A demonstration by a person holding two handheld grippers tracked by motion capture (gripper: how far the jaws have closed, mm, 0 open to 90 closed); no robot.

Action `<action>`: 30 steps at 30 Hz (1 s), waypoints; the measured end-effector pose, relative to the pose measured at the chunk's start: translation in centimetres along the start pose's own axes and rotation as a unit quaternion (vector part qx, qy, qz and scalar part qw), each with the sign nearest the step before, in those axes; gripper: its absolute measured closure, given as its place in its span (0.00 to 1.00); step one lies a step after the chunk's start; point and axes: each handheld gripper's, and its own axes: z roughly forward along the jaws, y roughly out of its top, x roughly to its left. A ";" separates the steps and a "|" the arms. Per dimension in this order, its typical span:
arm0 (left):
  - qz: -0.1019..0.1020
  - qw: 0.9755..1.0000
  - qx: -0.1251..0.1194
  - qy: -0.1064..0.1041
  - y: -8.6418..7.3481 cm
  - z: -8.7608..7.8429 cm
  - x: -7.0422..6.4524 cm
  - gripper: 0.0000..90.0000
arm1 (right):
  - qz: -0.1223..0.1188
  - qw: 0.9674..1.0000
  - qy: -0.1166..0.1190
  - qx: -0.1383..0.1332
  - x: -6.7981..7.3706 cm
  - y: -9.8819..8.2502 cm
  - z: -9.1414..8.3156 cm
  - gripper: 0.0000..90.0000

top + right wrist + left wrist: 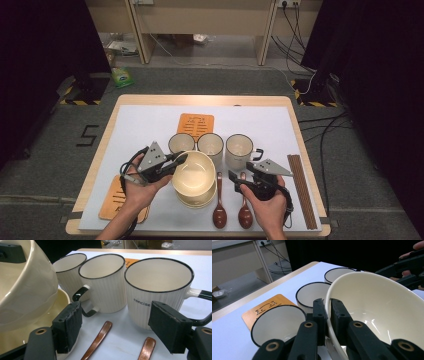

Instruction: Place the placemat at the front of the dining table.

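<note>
Bowl lifting is underway: the left gripper grasps the top bowl's near-left rim, tilted above the stack at the tabletop's near middle; setting it down remains. The right gripper is released, empty; its view reveals "concise" on the right mug.

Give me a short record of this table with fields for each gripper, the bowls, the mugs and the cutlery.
left gripper: jaws shut on the rim of the top cream bowl, which is tilted up off the stack
right gripper: jaws open, nothing between them, beside the bowls
bowl stack: below the lifted bowl
mugs: three white with dark rims, in a row behind the bowls
wooden spoons: two, lying right of the stack
chopsticks: at the table's right edge
</note>
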 end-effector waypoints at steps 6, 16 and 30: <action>-0.005 1.000 -0.004 0.004 0.3 0.0 0.3 0.91 | -0.001 1.000 -0.001 -0.001 0.0 0.0 0.0 0.30; -0.013 1.000 -0.008 0.013 0.9 0.1 0.8 0.91 | 0.000 1.000 -0.001 -0.002 0.0 0.0 -0.1 0.30; -0.013 1.000 -0.012 0.020 1.7 0.2 1.3 0.92 | 0.002 1.000 -0.001 -0.002 0.0 0.0 -0.1 0.30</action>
